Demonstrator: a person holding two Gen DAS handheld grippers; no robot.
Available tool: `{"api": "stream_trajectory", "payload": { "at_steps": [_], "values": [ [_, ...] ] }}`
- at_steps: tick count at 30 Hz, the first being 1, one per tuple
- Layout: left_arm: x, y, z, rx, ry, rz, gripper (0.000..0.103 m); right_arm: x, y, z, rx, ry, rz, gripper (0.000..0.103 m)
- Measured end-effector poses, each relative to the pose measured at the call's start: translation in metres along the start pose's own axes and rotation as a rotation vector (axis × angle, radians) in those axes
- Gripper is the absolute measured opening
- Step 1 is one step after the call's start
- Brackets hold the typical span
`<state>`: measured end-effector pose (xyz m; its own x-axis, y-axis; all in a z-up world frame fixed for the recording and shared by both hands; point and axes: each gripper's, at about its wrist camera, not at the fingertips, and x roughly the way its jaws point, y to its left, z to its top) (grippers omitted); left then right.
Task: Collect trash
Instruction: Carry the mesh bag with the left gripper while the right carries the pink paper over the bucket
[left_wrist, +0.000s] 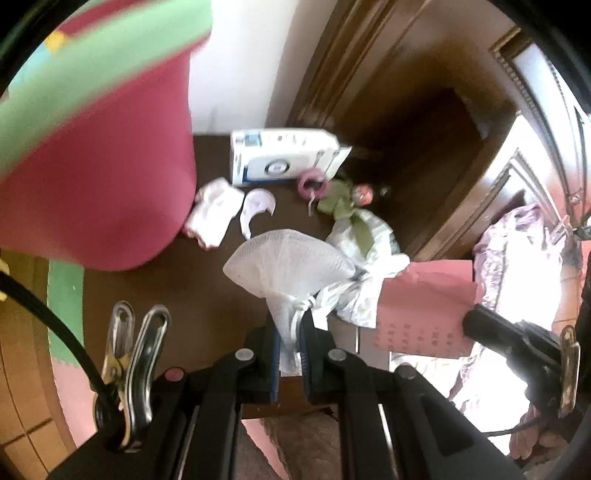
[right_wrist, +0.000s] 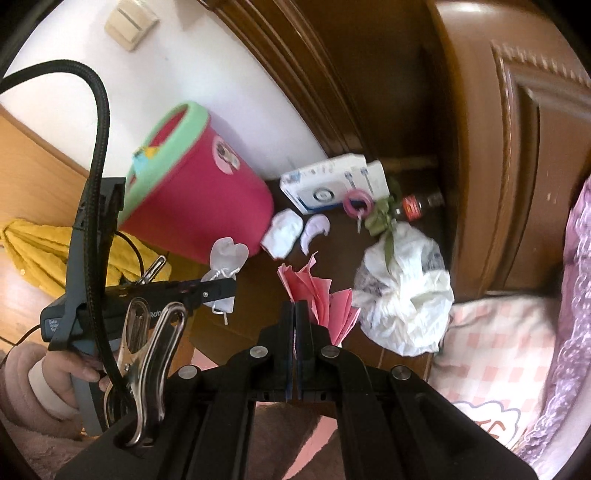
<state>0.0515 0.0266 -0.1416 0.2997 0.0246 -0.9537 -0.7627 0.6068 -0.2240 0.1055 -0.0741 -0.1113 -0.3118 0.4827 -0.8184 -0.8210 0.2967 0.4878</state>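
Note:
My left gripper (left_wrist: 291, 332) is shut on a white mesh pouch (left_wrist: 291, 258) and holds it above the dark floor; the pouch also shows in the right wrist view (right_wrist: 226, 258). My right gripper (right_wrist: 295, 314) is shut on folded pink paper (right_wrist: 325, 295), which shows in the left wrist view (left_wrist: 424, 306). A pink bin with a green rim (right_wrist: 192, 192) stands at the left, close to the left gripper (left_wrist: 103, 166). On the floor lie a crumpled white plastic bag (right_wrist: 406, 291), a white wad (right_wrist: 282, 232), a curved white scrap (right_wrist: 314, 229) and a white box (right_wrist: 332, 184).
A pink ring (right_wrist: 356, 205), a green ribbon (right_wrist: 380, 218) and a small bottle (right_wrist: 417, 205) lie by the box. A wooden door (right_wrist: 498, 147) stands behind. A pink checked cushion (right_wrist: 498, 339) and yellow cloth (right_wrist: 37, 251) flank the floor.

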Motion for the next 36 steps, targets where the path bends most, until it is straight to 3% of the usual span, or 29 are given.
{"api": "stream_trajectory", "payload": {
  "at_steps": [19,36],
  "values": [
    [-0.089,0.015,0.040,0.046,-0.161,0.002,0.009,-0.040,0.061,0.037,-0.089,-0.145,-0.006,0.002],
    [-0.131,0.077,0.060,-0.023,-0.244,0.012,0.009,-0.030,0.122,0.060,-0.187,-0.179,0.002,0.002]
  ]
}}
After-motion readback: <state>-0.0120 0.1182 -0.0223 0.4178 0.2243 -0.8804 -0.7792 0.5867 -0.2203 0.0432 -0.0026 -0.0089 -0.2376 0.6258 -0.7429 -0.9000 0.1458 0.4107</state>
